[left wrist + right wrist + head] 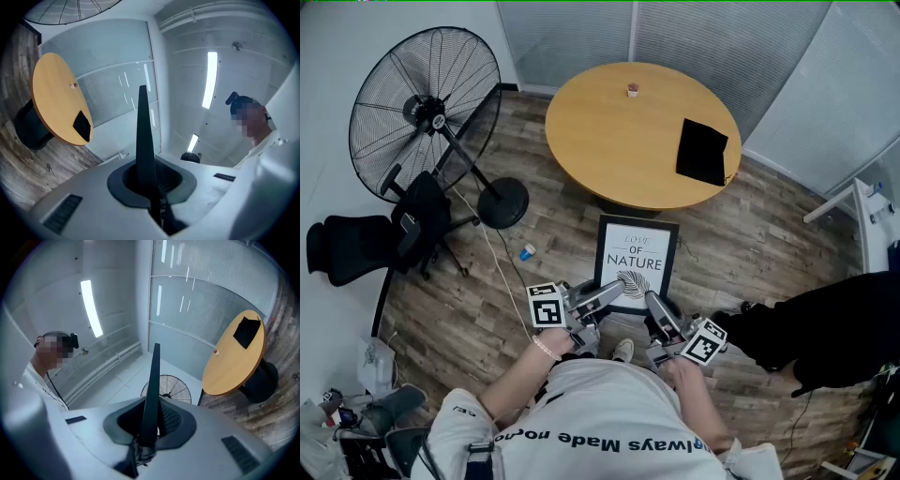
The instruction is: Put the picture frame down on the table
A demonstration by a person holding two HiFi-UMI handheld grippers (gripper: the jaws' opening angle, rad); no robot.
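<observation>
White lettered T-shirt (592,411), grey left claw (612,292), right claw (654,306)

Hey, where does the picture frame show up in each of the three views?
Head view: frame, lower centre, print facing the camera, just below the table.
Left gripper view: frame, dark edge-on strip at centre.
Right gripper view: frame, dark edge-on strip at centre.
Shared landmark: round table, top centre in head, upper left in left, right in right.
</observation>
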